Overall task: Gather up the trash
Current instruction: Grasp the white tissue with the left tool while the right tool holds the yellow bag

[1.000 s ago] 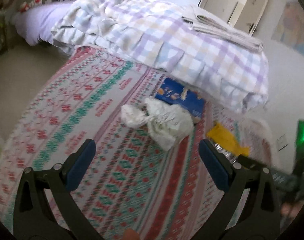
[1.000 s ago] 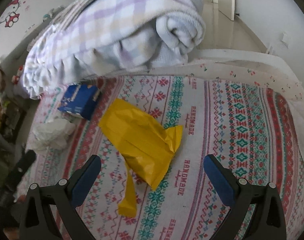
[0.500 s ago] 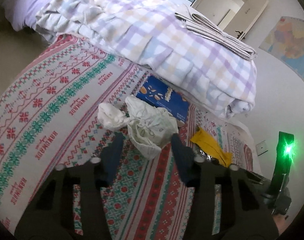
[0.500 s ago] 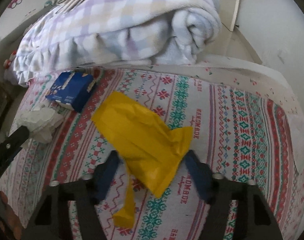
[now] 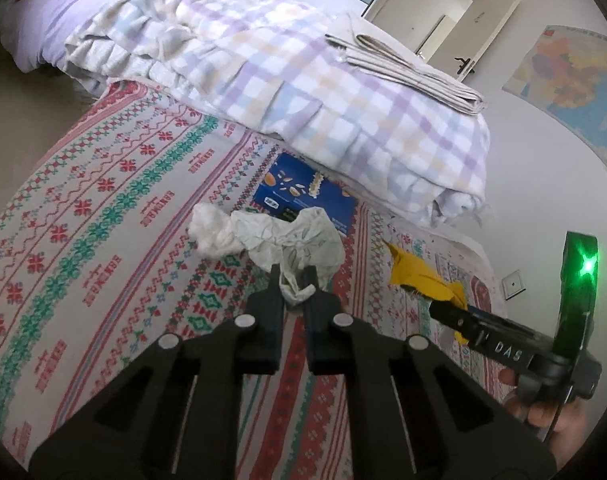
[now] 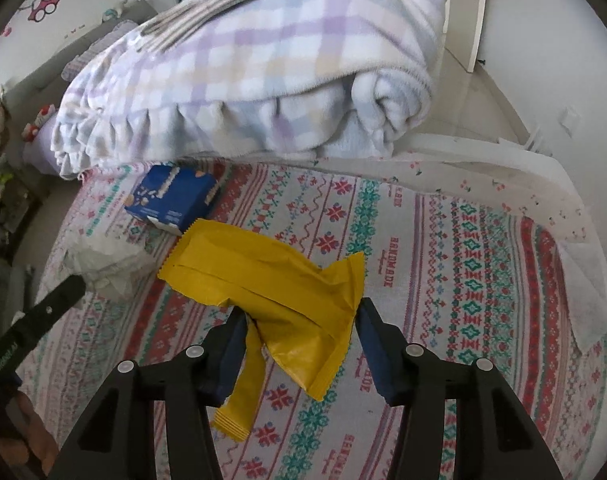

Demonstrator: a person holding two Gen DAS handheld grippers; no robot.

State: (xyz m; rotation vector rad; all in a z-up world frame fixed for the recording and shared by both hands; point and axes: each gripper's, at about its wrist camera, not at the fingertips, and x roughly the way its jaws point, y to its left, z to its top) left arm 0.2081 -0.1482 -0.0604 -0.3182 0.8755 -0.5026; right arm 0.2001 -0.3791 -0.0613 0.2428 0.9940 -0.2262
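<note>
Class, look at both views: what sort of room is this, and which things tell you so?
Most likely a bedroom: a patterned bedspread covers a bed, a folded checked blanket lies on it, and a pillow sits at the far end.

Both hand-held tools share one build: a matte black plastic frame whose two arms are pierced by long triangular cut-outs and pinned with round silver screw heads at the joints. The black left gripper ends in narrow fingers faced with dark blue pads, and four silver screws sit in a row across its arms. The black right gripper carries the same dark blue rectangular pads on its fingers. Seen from the left wrist view, the right tool's side bears pale raised lettering reading "DAS", and a tall black block on it shows a bright green light. A bare hand grips its handle; no sleeve shows.
</note>
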